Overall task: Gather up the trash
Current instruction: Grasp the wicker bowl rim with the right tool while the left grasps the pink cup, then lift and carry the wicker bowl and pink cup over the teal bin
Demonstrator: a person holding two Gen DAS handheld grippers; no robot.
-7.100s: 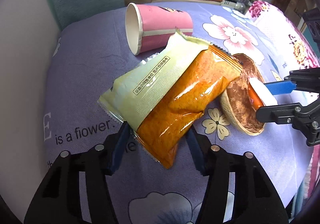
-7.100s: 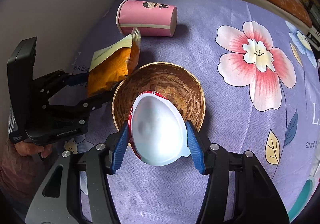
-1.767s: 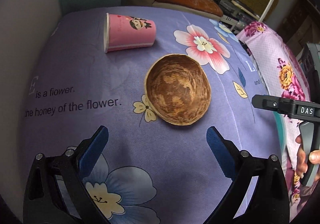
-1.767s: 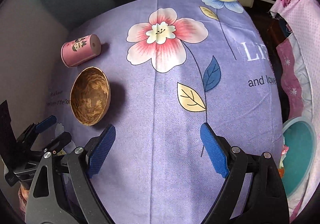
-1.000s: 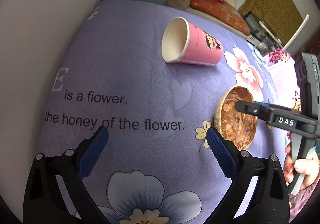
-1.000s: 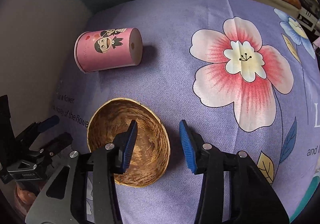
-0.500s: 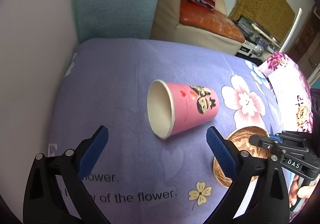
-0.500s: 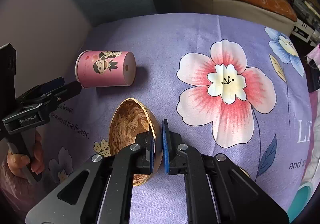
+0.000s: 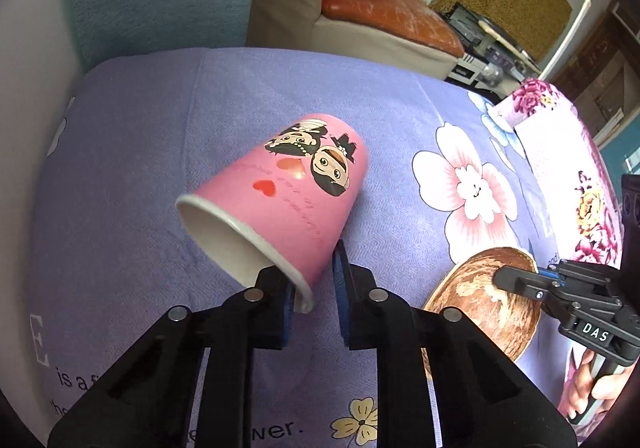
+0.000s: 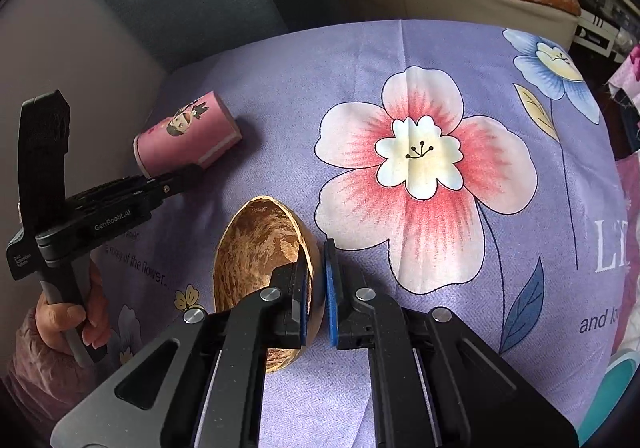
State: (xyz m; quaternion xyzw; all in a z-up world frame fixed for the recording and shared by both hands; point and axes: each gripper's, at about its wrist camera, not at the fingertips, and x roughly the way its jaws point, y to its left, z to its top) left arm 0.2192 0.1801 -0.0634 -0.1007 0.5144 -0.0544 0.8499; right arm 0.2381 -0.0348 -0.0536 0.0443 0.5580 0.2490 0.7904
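pink cartoon paper cup [image 9: 288,207] tipped sideways, rim pinched; wooden bowl [image 10: 260,256] tilted.

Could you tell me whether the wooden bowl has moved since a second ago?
Yes. The wooden bowl now tilts up on edge, pinched by the right gripper, closer to the pink flower.

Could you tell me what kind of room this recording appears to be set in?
Most likely a home living room: a table under a purple flower-print tablecloth, a cream sofa with an orange seat cushion behind it, and a pink paper cup as litter.
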